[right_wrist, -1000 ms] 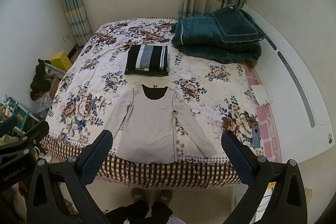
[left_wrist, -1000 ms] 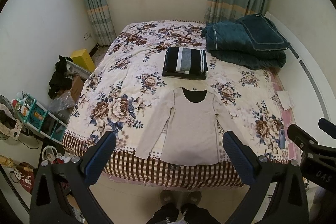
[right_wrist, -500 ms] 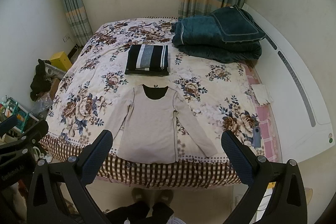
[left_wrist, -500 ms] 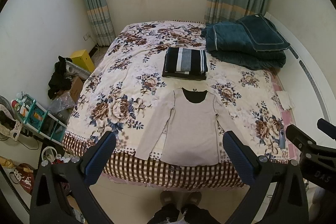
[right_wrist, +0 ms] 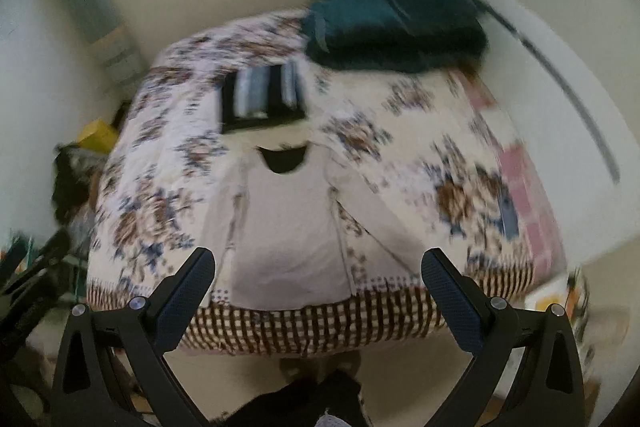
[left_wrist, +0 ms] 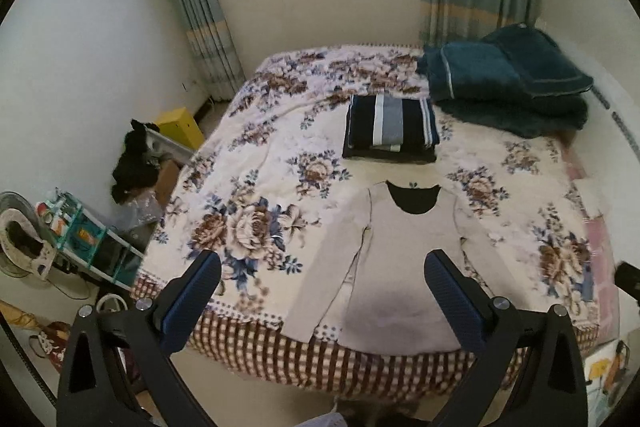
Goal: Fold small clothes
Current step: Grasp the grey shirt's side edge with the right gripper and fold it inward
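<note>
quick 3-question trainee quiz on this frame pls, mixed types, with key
1. True or false: the beige shirt lies spread flat on the bed, sleeves unfolded.
2. What sits just beyond the shirt's collar? A) the striped folded stack B) a pillow C) a laptop
3. Fill in: both the left gripper and the right gripper are ____ and hold nothing.

Key: 1 true; 2 A; 3 open
</note>
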Tool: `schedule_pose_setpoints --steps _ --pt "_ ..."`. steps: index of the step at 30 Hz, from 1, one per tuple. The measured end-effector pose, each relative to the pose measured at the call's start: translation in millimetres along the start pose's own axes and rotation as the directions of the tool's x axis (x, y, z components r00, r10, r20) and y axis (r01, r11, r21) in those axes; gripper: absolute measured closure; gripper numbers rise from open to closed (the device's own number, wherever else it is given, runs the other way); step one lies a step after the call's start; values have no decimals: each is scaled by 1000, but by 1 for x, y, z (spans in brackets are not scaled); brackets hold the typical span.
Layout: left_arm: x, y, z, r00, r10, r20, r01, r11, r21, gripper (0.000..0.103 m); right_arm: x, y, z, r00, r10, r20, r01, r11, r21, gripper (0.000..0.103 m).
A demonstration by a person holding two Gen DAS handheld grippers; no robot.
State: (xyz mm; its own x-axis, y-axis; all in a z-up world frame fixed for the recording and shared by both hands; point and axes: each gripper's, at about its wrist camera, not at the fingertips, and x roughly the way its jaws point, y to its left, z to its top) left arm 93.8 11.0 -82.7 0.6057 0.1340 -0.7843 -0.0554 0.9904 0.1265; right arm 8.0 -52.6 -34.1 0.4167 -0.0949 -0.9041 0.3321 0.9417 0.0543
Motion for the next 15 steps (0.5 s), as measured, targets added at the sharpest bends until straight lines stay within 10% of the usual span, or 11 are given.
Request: schedule_pose_setpoints --steps 6,15 --pt "131 -30 -30 987 92 -135 -90 996 17 0 155 -119 -7 981 -70 -183 114 963 245 0" --pt "313 -76 -103 909 209 -360 -203 978 55 0 422 -300 -63 914 -38 -404 241 852 465 4"
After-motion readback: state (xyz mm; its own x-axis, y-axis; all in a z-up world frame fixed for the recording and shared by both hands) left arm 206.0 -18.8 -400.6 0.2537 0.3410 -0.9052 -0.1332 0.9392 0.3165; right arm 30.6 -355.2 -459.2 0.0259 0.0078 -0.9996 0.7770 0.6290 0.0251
